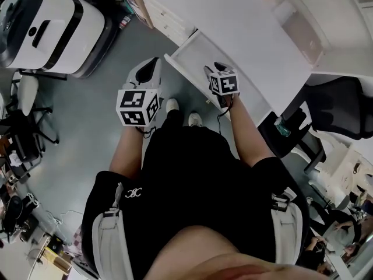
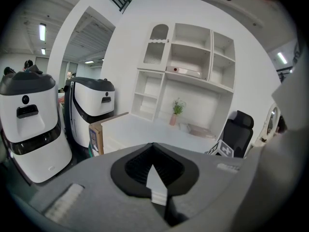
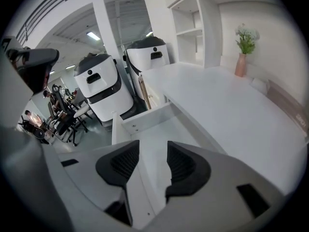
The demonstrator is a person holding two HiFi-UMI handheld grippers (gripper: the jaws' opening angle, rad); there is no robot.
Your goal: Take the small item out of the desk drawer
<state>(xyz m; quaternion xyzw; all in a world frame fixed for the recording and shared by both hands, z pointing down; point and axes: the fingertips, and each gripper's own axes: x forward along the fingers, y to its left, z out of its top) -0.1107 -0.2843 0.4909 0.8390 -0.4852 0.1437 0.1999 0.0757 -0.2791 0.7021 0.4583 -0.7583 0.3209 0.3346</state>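
— How are we set at the drawer?

— The drawer (image 1: 195, 54) is already pulled out of the desk (image 1: 233, 22). We hold the right gripper (image 1: 214, 70) over it with its jaws spread apart. In the right gripper view, the right gripper (image 3: 153, 151) has nothing between its pads. The bare drawer (image 3: 154, 124) floor shows through the gap and runs on ahead of the tips. We judge it is held that way, apart and pointing in, so it can go down on whatever lies inside.

— And the small item?

— We cannot find it. The stretch of floor below and ahead of the right jaws looks bare and white. The gripper's own body hides whatever lies nearer to it. The item may be under there, or too small and pale for us to pick out.

— Why is the left one off to the side?

— The left gripper (image 1: 152, 63) hangs outside the drawer, beside its front edge and well apart from the right one. Its own view looks across the desk (image 2: 145, 127) top, not into the drawer. There the left gripper (image 2: 153, 151) has its jaws brought together, tips touching. A pale sliver (image 2: 155, 178) shows lower between the pads. We cannot tell whether that is a thing or only background. Our guess is that this hand is parked clear to leave the right one room.

— So the next move?

— Probably a search further along the drawer ahead of the right jaws, before any closing.
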